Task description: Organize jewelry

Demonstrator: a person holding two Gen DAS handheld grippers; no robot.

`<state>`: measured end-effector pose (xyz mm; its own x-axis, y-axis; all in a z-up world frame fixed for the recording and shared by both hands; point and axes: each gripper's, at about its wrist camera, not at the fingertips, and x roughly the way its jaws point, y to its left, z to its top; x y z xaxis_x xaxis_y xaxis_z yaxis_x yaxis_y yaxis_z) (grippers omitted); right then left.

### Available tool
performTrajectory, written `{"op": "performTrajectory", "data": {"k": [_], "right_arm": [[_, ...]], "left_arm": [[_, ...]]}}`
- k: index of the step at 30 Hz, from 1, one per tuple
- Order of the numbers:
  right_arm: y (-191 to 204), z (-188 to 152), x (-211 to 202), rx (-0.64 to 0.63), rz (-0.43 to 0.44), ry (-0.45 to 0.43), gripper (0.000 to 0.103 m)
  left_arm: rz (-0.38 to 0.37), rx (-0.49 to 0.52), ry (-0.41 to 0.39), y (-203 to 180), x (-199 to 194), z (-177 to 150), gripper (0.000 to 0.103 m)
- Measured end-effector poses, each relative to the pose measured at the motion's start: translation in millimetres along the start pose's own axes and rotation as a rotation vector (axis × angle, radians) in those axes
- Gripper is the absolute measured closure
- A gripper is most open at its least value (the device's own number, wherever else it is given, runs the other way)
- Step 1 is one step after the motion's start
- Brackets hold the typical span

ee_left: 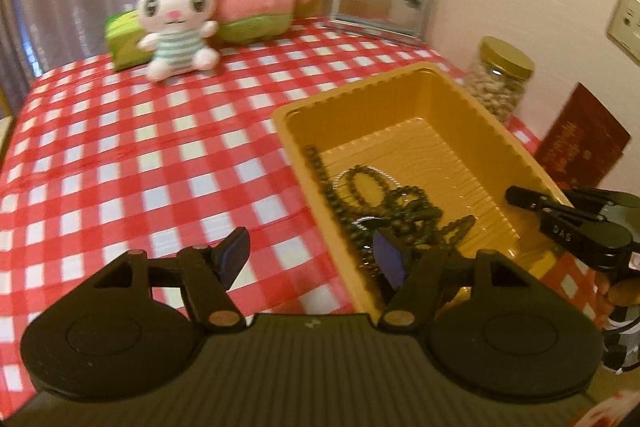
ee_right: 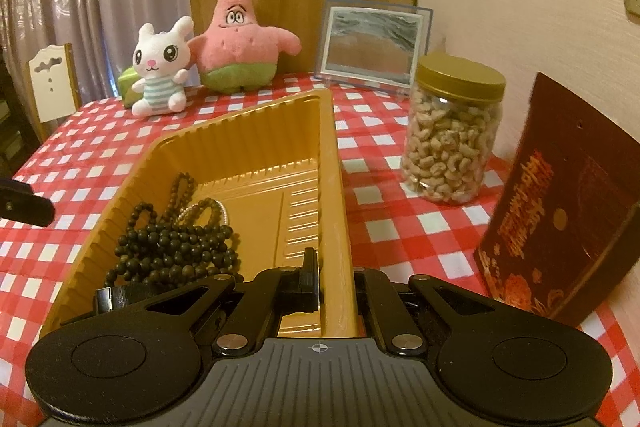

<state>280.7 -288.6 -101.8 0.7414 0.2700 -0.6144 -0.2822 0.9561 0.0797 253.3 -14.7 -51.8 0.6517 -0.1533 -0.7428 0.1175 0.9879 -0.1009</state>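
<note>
black fingers of the right tool (ee_right: 335, 287) stand on either side of the near right wall of the golden tray (ee_right: 256, 147), one inside and one outside. they look pressed onto the rim, so i judge the tool clamped on the tray, though the outer pad is partly hidden. the left tool (ee_left: 316, 259) hangs with its two blue pads well apart and nothing between them; its right pad is over the tray's near left corner and its left pad is over the checked cloth of the bench (ee_left: 120, 155).

just past both tools, the dark bead strands (ee_right: 172, 239) lie heaped in the near left part of the tray floor, with a pale bead bracelet (ee_right: 208, 209) tucked behind them. one strand trails up along the left wall. the tray's long axis runs away from the tools toward the back of the bench, and its far half is bare.

the beads lie ahead and slightly right of the left tool, which is the free one and the nearer, so any sorting reach looks like its job while the right steadies the tray.

further off stand a jar of nuts (ee_right: 454, 143), a red box (ee_right: 560, 227), a picture frame (ee_right: 374, 45) and two plush toys (ee_right: 208, 59).
</note>
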Motion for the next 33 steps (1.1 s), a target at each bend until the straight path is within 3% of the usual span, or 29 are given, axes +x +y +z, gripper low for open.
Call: {"op": "performTrajectory", "data": {"k": [11, 18, 25, 27, 29, 31, 33], "right_arm": [[16, 9, 25, -0.041, 0.075, 0.008, 0.100], [31, 7, 40, -0.076, 0.135, 0.019, 0.100], [19, 12, 47, -0.012, 0.187, 0.054, 0.099], [15, 11, 47, -0.005, 0.215, 0.068, 0.091], [10, 10, 43, 0.025, 0.210, 0.054, 0.045], [7, 9, 32, 0.033, 0.179, -0.010, 0.032], [4, 11, 25, 0.037, 0.170, -0.010, 0.032]], "left_arm": [[0.154, -0.094, -0.006, 14, -16, -11, 0.037], [0.205, -0.146, -0.008, 15, -28, -24, 0.037], [0.241, -0.179, -0.026, 7, -43, -39, 0.030], [0.252, -0.179, -0.038, 4, -49, -42, 0.027], [0.262, -0.180, -0.048, 1, -55, -47, 0.024], [0.268, -0.179, -0.057, -3, -61, -52, 0.022], [0.273, -0.178, -0.061, -4, -66, -56, 0.019]]}}
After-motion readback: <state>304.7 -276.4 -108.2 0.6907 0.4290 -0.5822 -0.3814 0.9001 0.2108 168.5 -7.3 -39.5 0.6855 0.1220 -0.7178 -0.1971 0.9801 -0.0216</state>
